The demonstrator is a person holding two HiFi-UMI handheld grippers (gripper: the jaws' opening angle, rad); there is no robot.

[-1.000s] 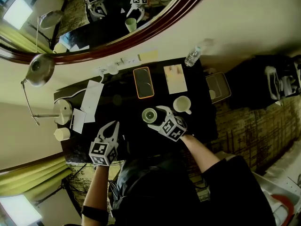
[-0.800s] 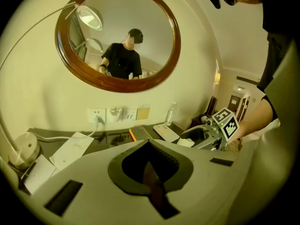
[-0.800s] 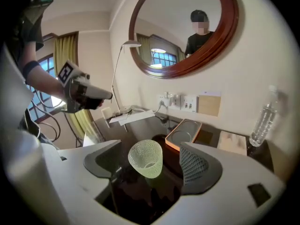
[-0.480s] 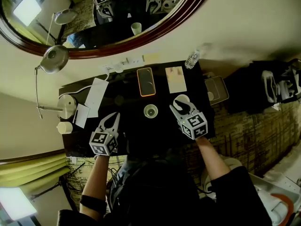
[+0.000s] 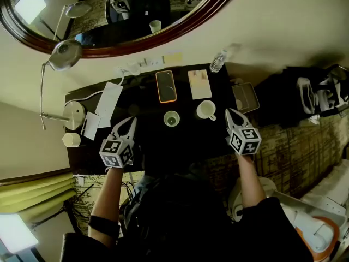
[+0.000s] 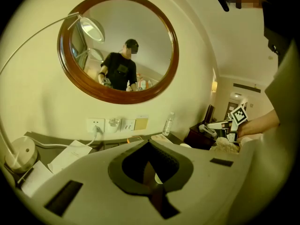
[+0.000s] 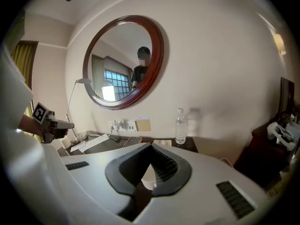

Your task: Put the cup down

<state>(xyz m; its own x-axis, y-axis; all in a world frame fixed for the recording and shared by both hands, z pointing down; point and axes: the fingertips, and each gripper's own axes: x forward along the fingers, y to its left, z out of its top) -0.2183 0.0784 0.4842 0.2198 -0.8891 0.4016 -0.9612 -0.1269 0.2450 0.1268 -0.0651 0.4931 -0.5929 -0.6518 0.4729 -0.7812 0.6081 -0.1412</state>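
Pale-green cup stood upright on the black table, clear of both tools. The right tool, jaws closed on nothing, hung beyond a white mug to the cup's right, and the left tool was closed too. The water bottle label was too small to read.

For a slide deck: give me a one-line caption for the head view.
The cup stands on the black desk; left gripper shut, right gripper, jaws just closed empty, near the white mug.
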